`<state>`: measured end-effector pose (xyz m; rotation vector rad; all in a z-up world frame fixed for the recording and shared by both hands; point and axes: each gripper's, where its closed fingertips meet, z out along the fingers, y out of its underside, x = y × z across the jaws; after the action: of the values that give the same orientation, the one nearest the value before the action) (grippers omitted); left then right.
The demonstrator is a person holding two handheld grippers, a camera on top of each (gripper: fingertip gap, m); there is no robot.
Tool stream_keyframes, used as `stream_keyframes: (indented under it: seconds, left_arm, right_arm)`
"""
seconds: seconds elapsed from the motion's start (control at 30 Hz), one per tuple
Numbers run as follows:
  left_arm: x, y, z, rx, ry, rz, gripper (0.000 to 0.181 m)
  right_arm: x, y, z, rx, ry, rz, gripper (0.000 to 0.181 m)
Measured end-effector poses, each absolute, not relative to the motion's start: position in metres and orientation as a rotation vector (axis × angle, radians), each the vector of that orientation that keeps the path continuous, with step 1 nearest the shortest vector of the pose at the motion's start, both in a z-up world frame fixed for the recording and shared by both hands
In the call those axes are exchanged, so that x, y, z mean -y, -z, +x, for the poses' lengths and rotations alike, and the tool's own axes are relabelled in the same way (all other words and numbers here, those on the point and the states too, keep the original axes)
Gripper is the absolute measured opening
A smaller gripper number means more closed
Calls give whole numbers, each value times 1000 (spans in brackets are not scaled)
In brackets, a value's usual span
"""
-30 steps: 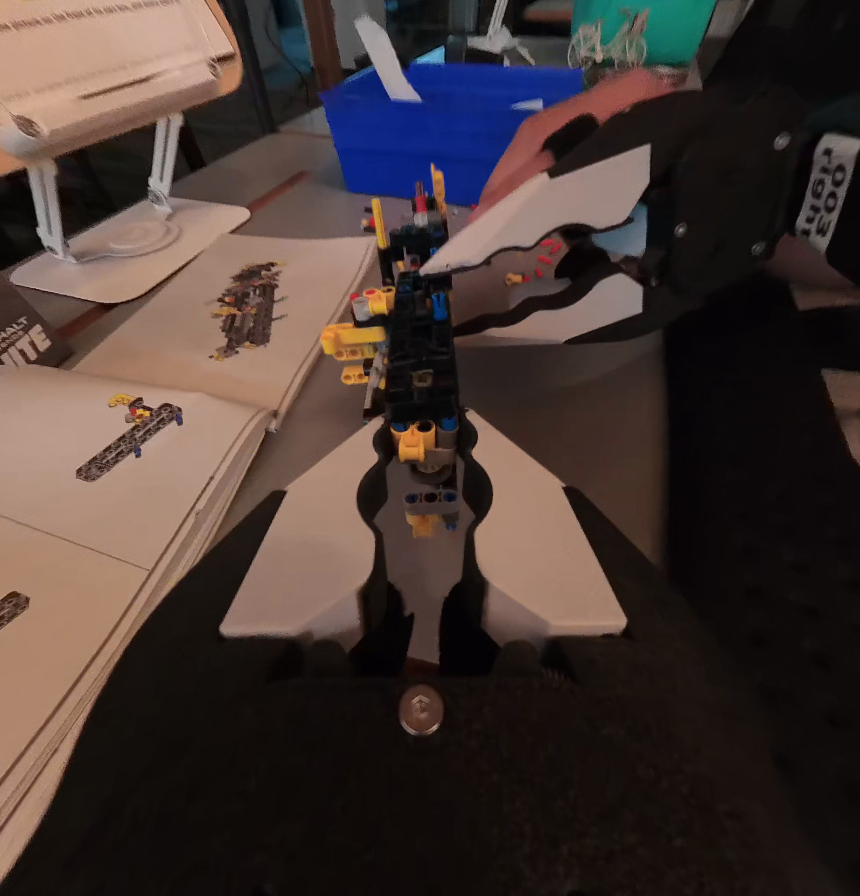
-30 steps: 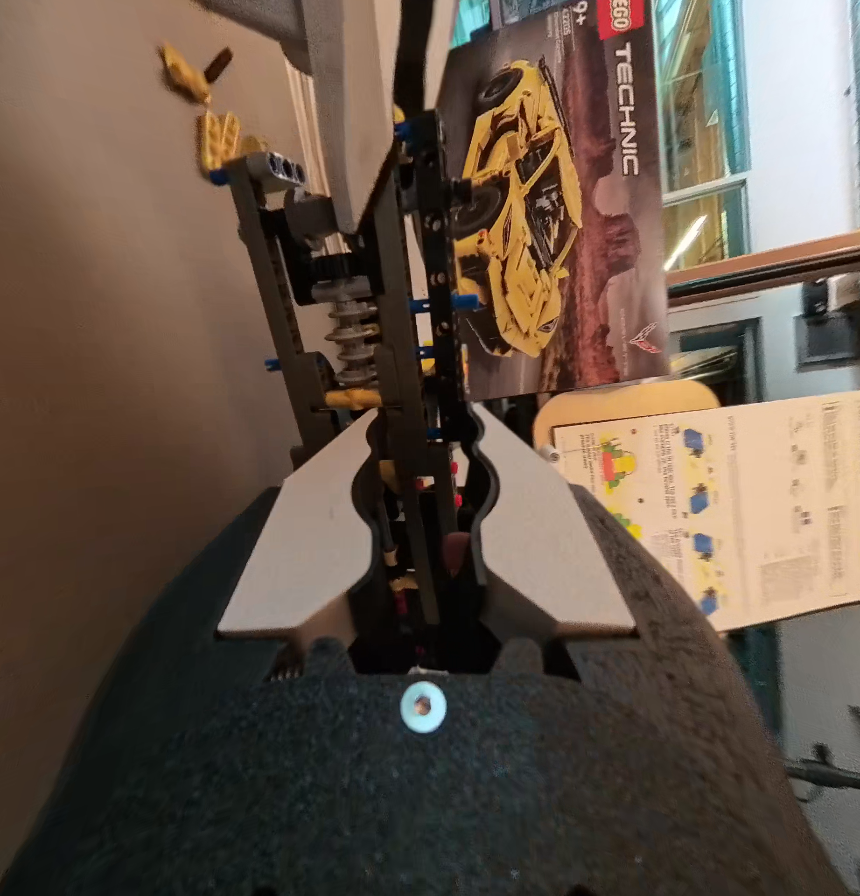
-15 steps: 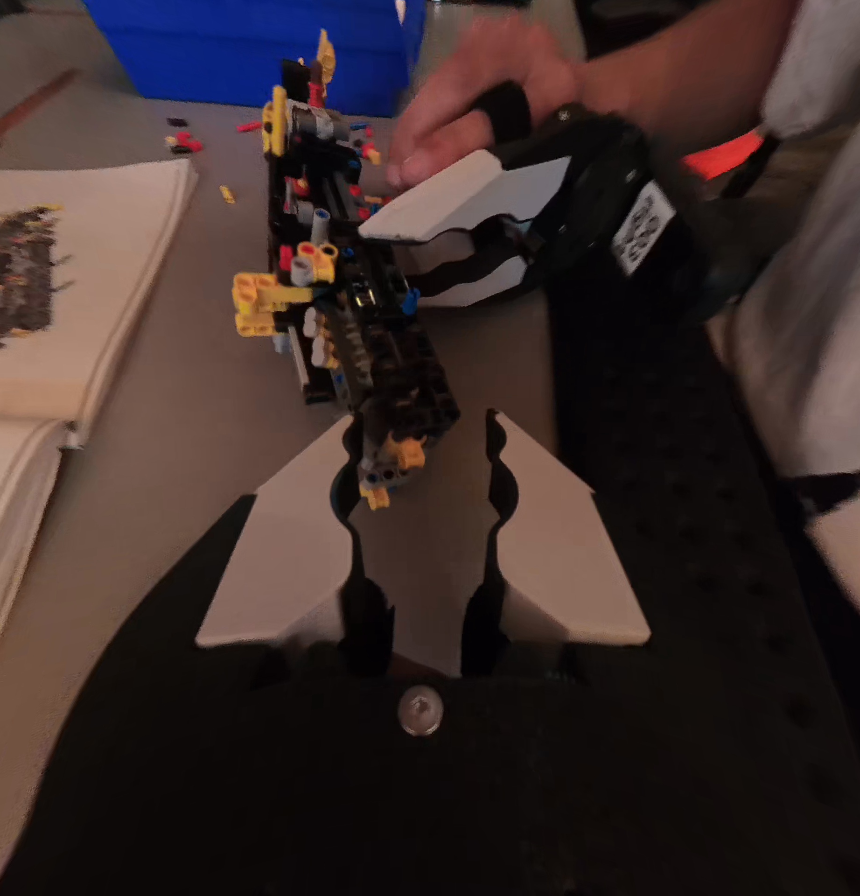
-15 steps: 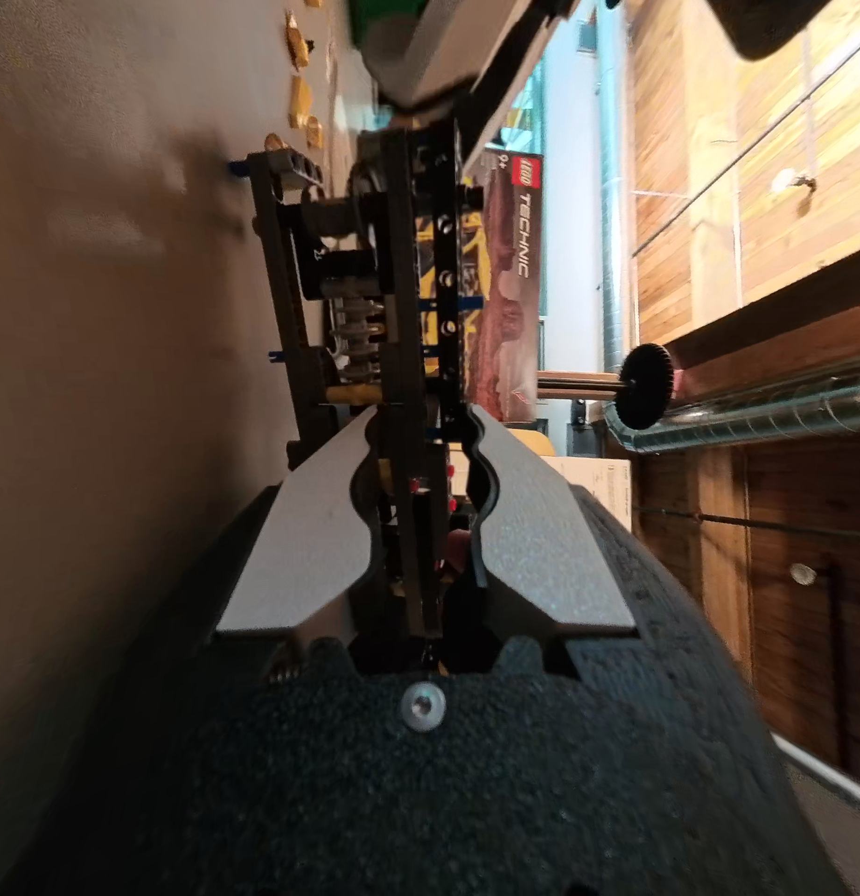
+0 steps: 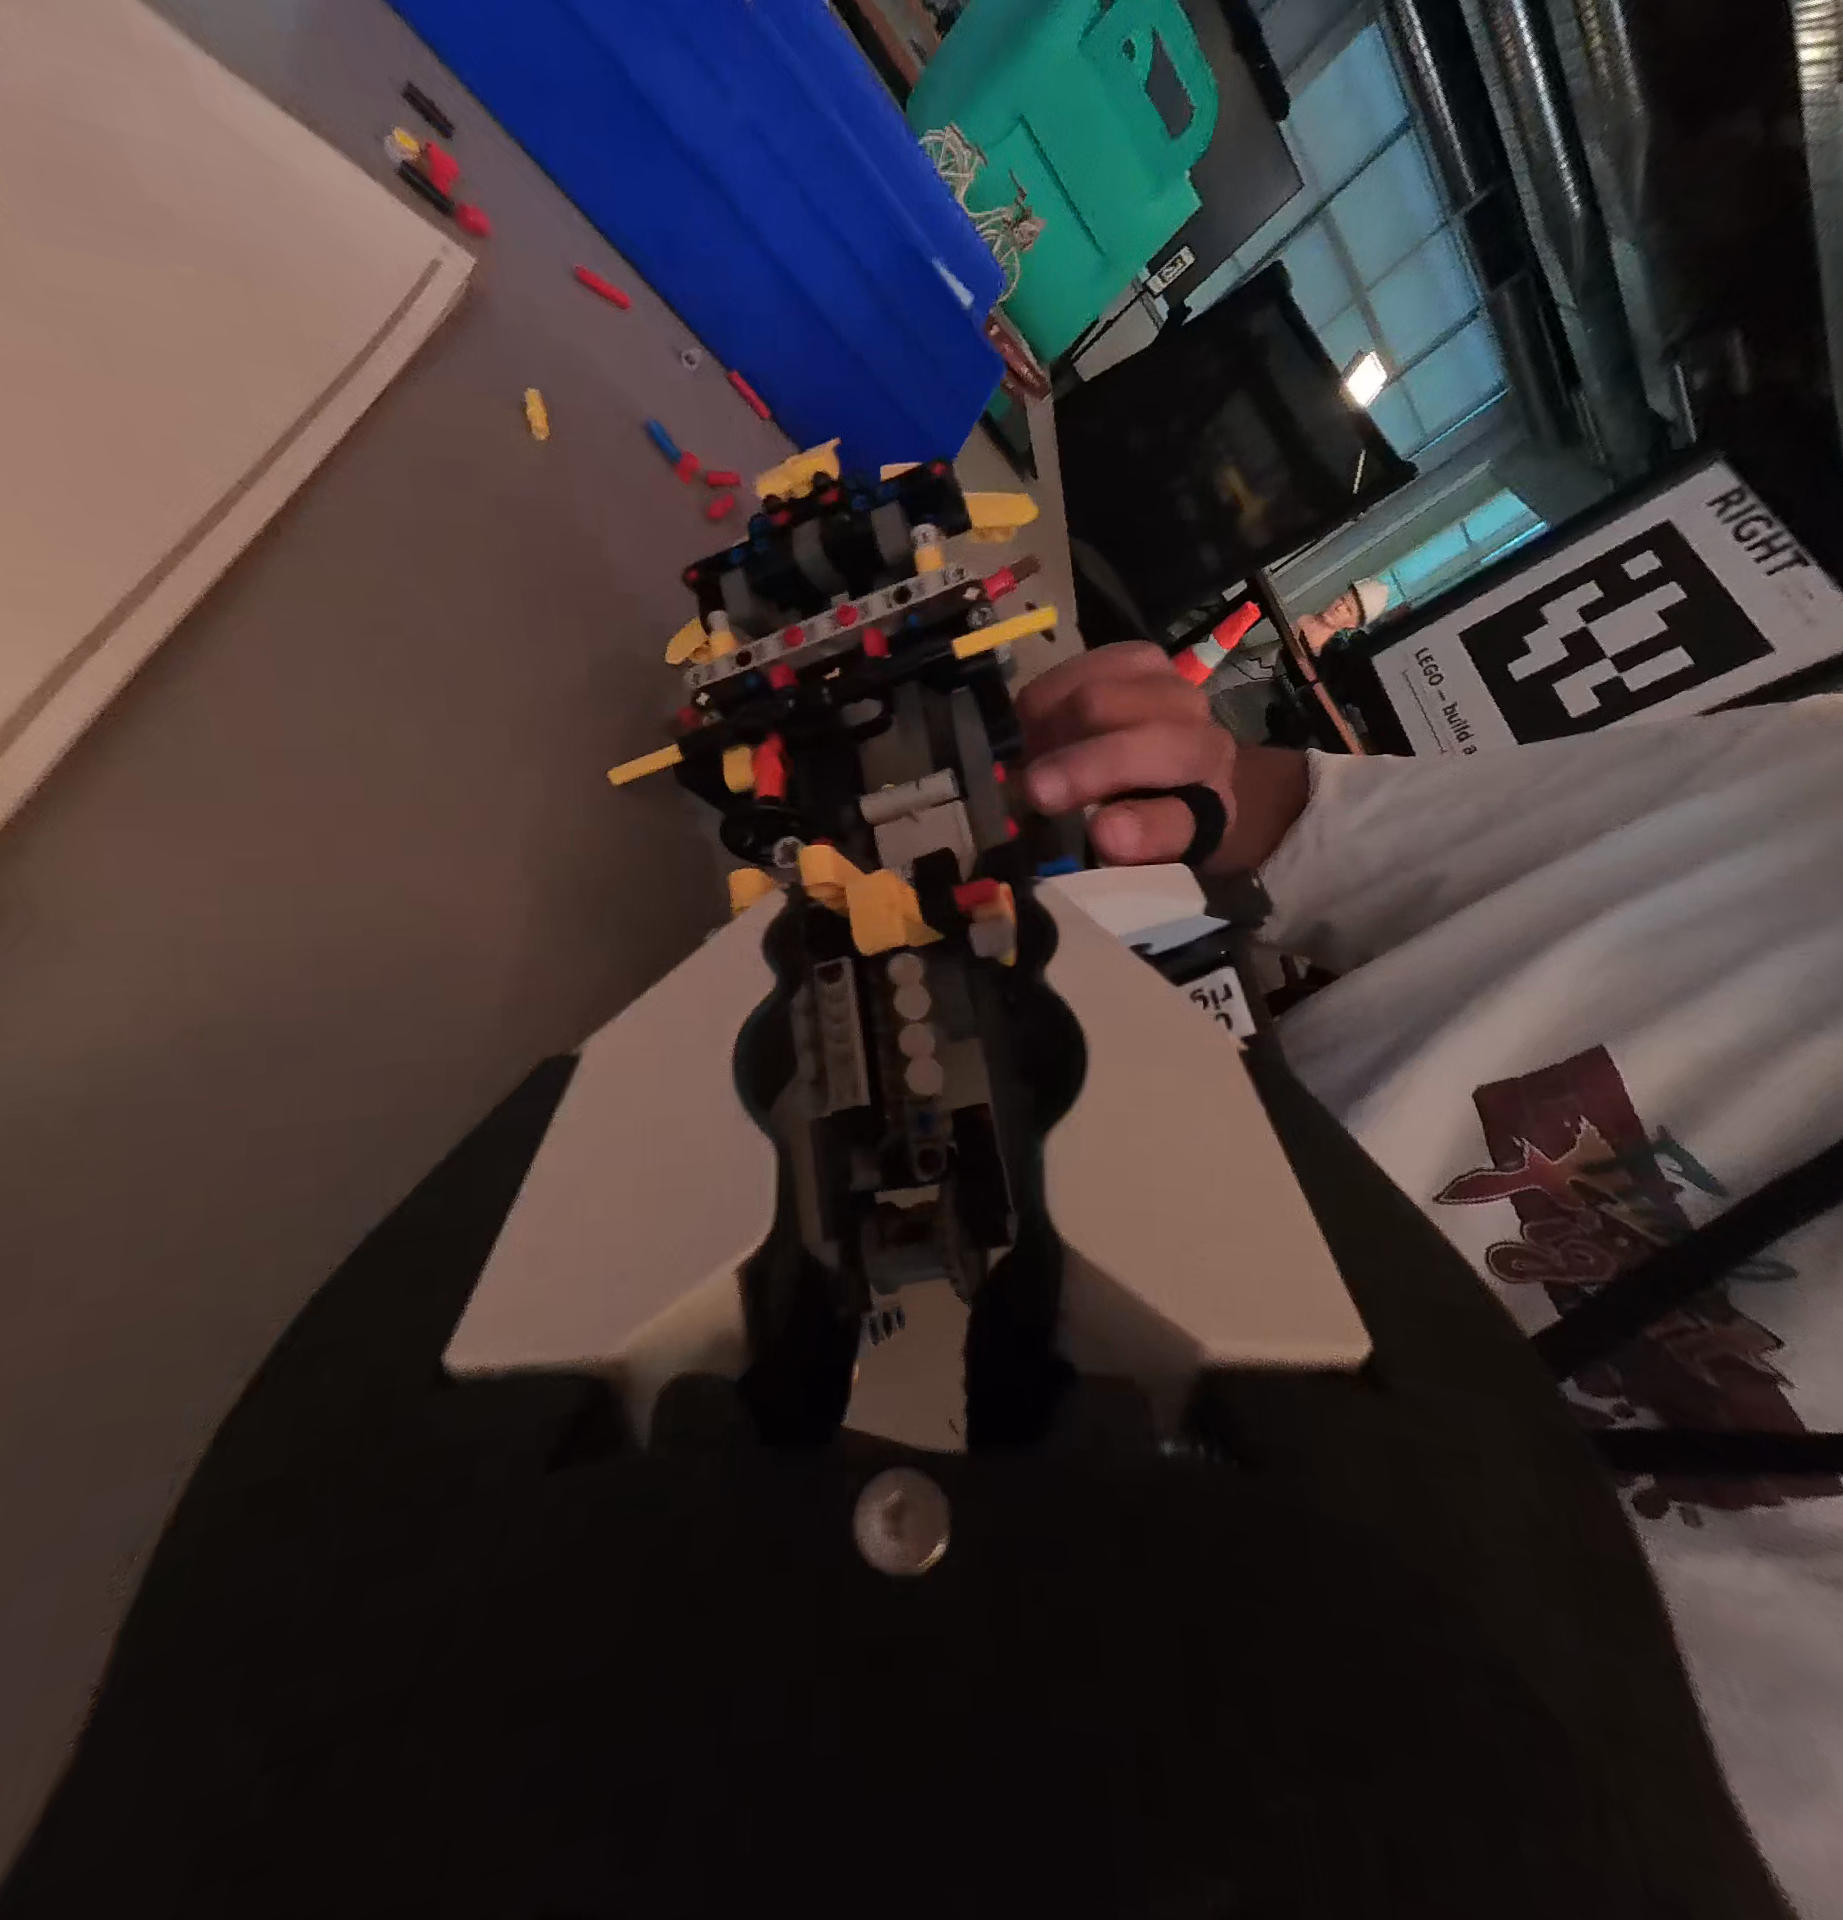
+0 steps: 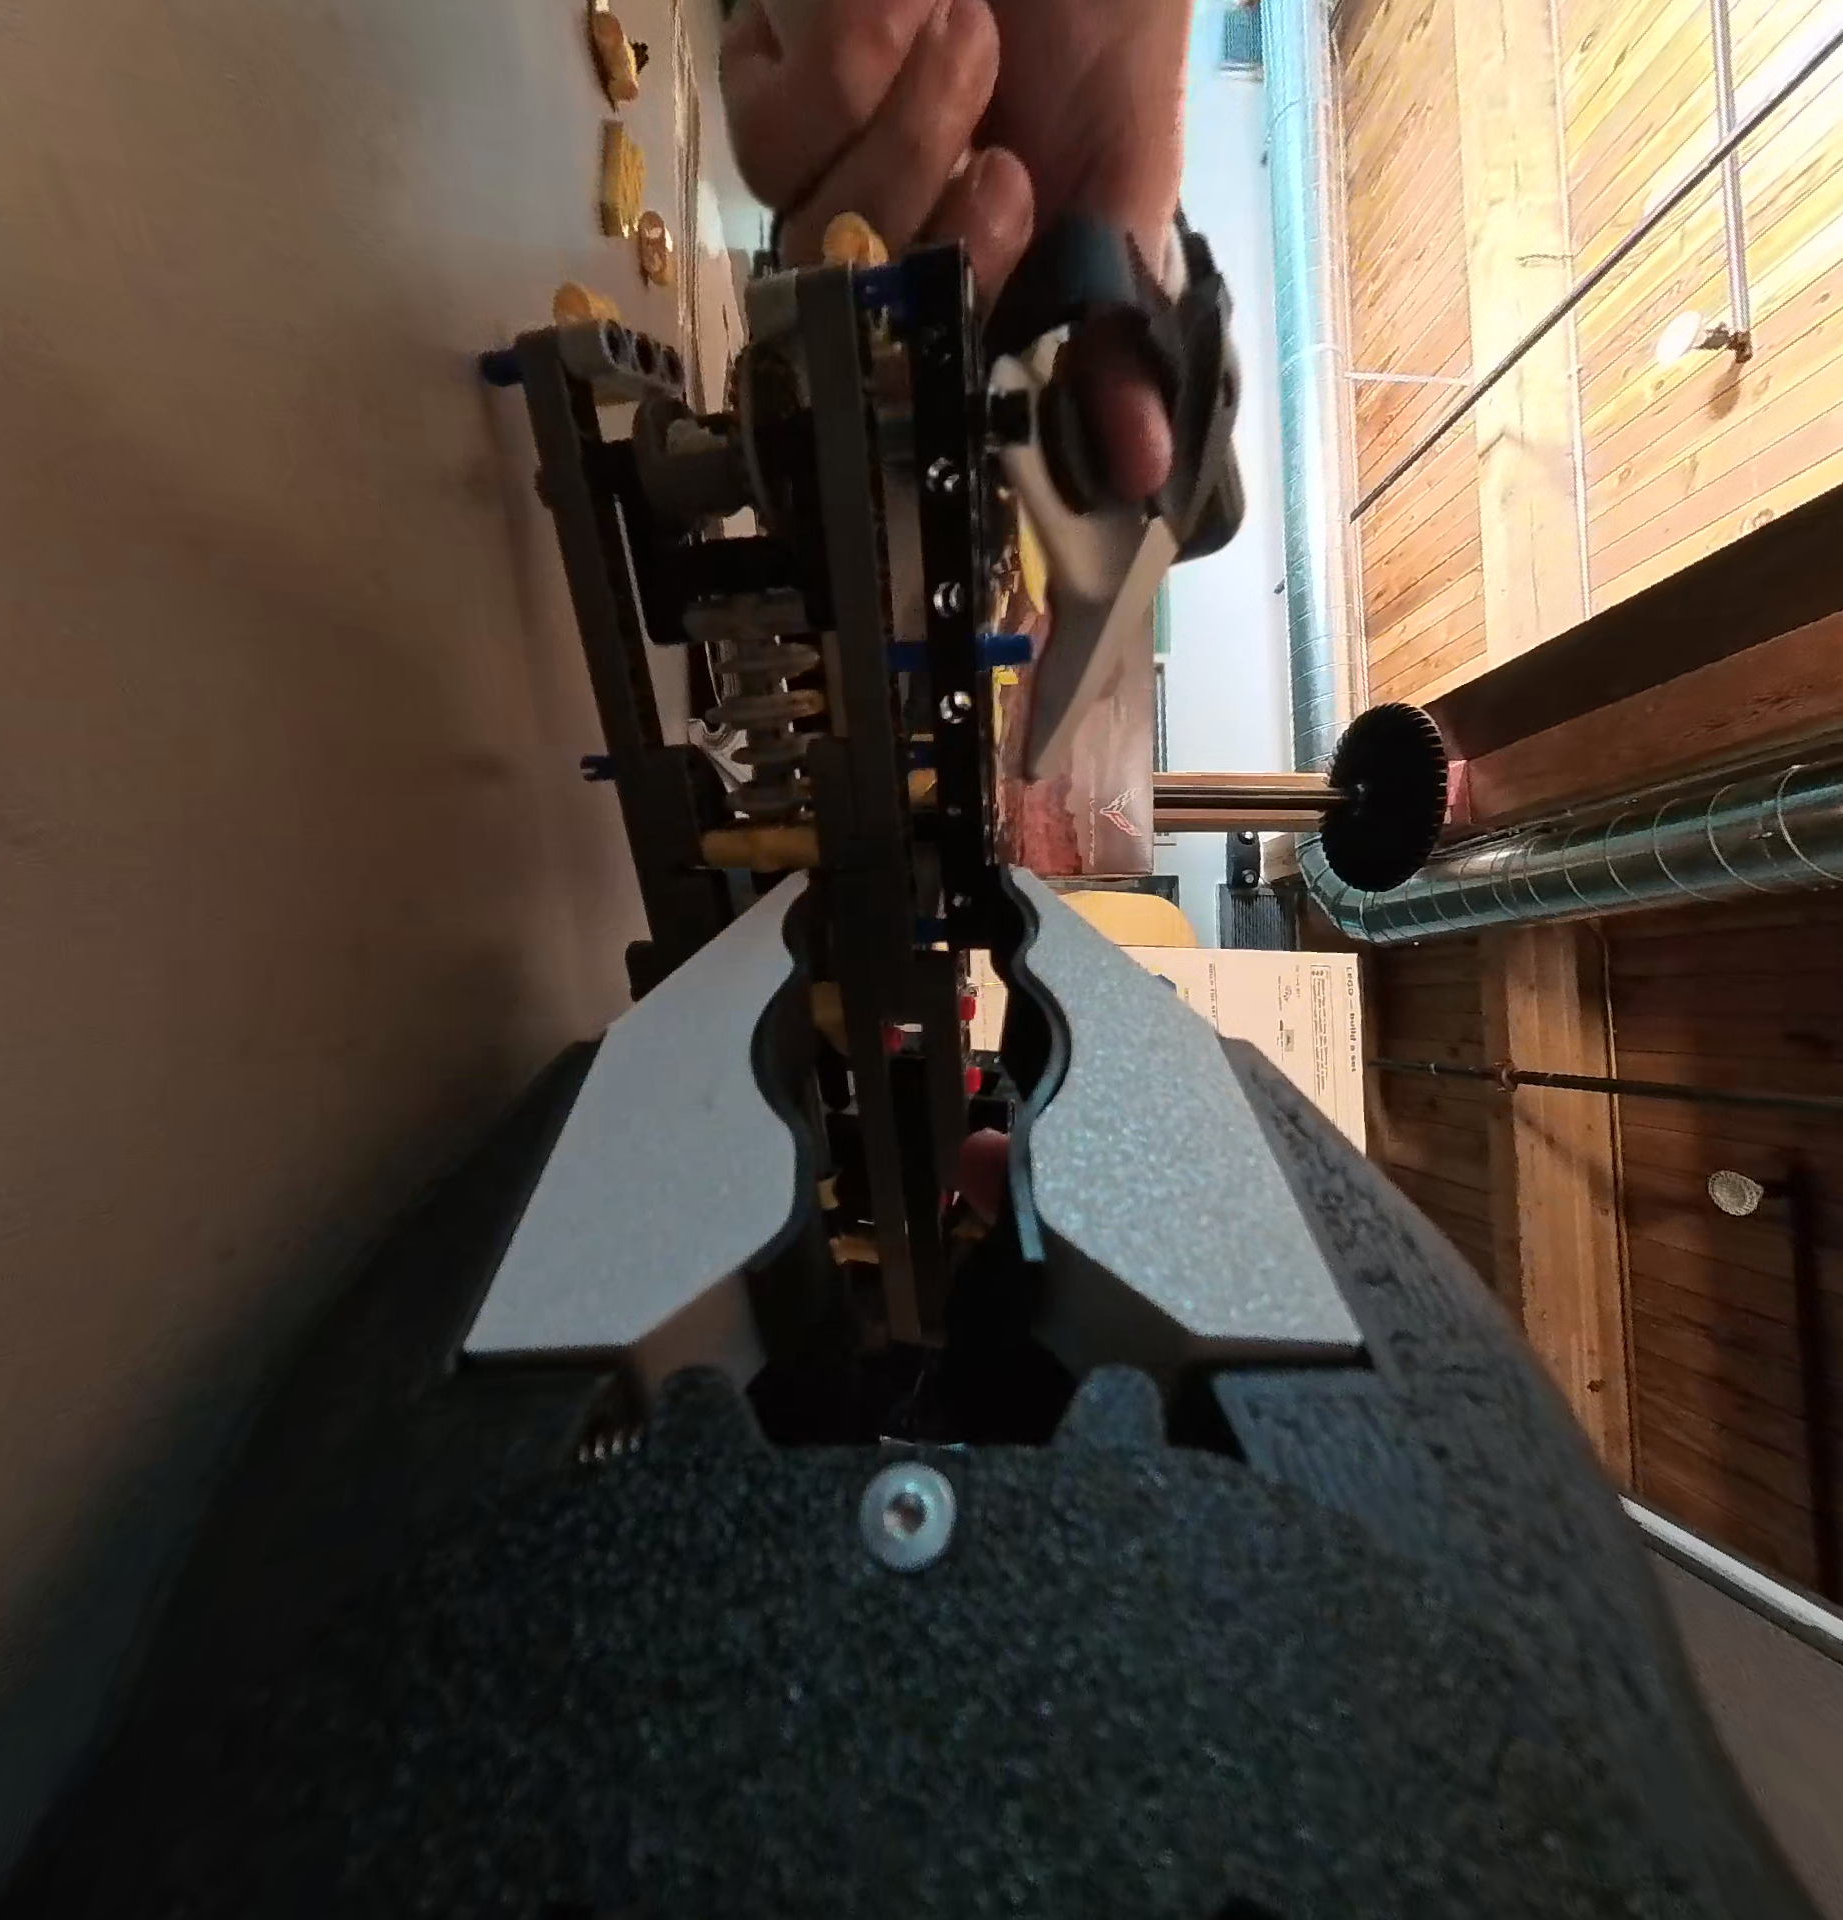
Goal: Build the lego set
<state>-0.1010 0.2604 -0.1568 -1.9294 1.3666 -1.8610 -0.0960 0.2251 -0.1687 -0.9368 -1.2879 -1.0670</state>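
The lego assembly (image 5: 855,644), a black and grey frame with yellow, red and blue pins, is held off the grey table (image 5: 273,935). My left gripper (image 5: 901,925) is open, with one end of the assembly lying deep between its fingers; I see no firm squeeze. My right gripper (image 6: 906,883) is shut on the assembly (image 6: 834,520), its jaws clamped on the black beams. In the left wrist view the right gripper (image 5: 1145,904) and its hand (image 5: 1114,748) show just behind the assembly. In the right wrist view one left finger (image 6: 1093,623) stands beside the assembly.
A blue bin (image 5: 751,208) and a green bin (image 5: 1062,166) stand at the table's far side. An open instruction booklet (image 5: 148,312) lies to the left. Loose small pieces (image 5: 688,457) are scattered near the bin, and yellow pieces (image 6: 621,177) lie on the table. The person's white shirt (image 5: 1623,935) is close on the right. About 5 cm separates my left fingertips from my right.
My left gripper held the assembly a second ago, let go, then swung round and now has it between its fingers from another side. The right gripper kept its grip and turned the assembly.
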Motion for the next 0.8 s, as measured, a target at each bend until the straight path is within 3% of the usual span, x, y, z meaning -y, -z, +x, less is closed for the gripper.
stream_keyframes:
  seconds: [0.07,0.53,0.8]
  left_arm:
    - [-265,160,-97,-1310,1875,-1949,32]
    - [-278,166,-99,-1361,1674,-1866,24]
    - [-256,145,-159,-1535,1384,-1505,45]
  right_arm:
    - [-225,169,-96,1291,1060,-936,30]
    - [-234,168,-97,1345,970,-1051,29]
    - [-266,156,-95,1401,946,-1194,30]
